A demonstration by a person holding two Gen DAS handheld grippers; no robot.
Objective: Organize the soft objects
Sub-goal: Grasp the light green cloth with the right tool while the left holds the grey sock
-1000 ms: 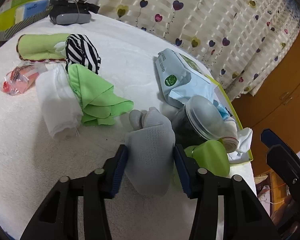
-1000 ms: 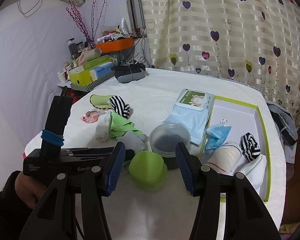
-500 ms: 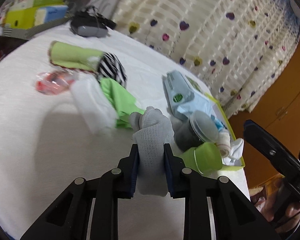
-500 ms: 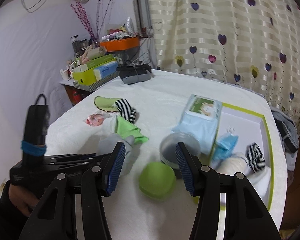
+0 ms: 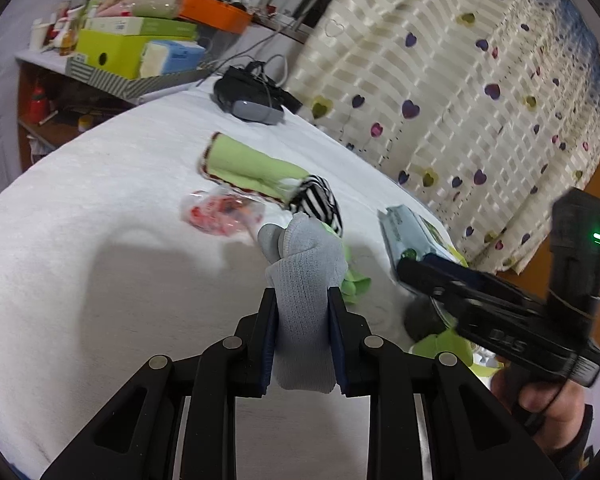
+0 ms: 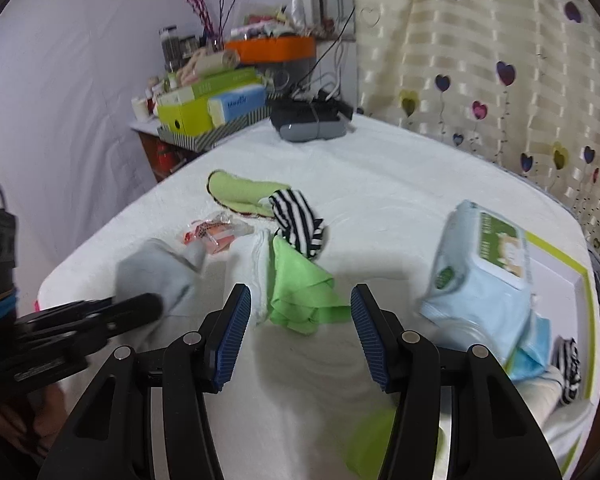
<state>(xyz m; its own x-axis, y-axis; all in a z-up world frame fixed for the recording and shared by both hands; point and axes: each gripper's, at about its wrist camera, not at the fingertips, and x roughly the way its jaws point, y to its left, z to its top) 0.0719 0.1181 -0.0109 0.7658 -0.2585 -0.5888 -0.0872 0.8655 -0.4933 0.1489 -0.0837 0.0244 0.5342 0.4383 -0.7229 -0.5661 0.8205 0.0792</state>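
Since a second ago my left gripper (image 5: 303, 316) has clamped on the grey knitted sock (image 5: 305, 280) and lifted it off the white towel-covered tabletop (image 5: 80, 248); the view now tilts up toward the cluttered shelf, and the clear plastic container and green lid have slid out to the lower right, mostly hidden behind my right gripper's black body. The sock sits squeezed between both blue-padded fingers (image 5: 269, 340), its toe end bunched above the tips and its cuff hanging below them, clear of the cloth. My right gripper (image 6: 300, 312) has swung left and forward: its fingers are spread wide, holding nothing, hovering above the folded lime-green cloth (image 6: 304, 292), which lies between them in view, beside the white folded cloth (image 6: 260, 264) and just in front of the black-and-white striped sock (image 6: 300, 220). The pale blue wet-wipes pack (image 6: 480, 268) lies to the right, against the green-rimmed white tray (image 6: 580, 280). From the right wrist view the left gripper comes in from the left, level, with the grey sock blurred.
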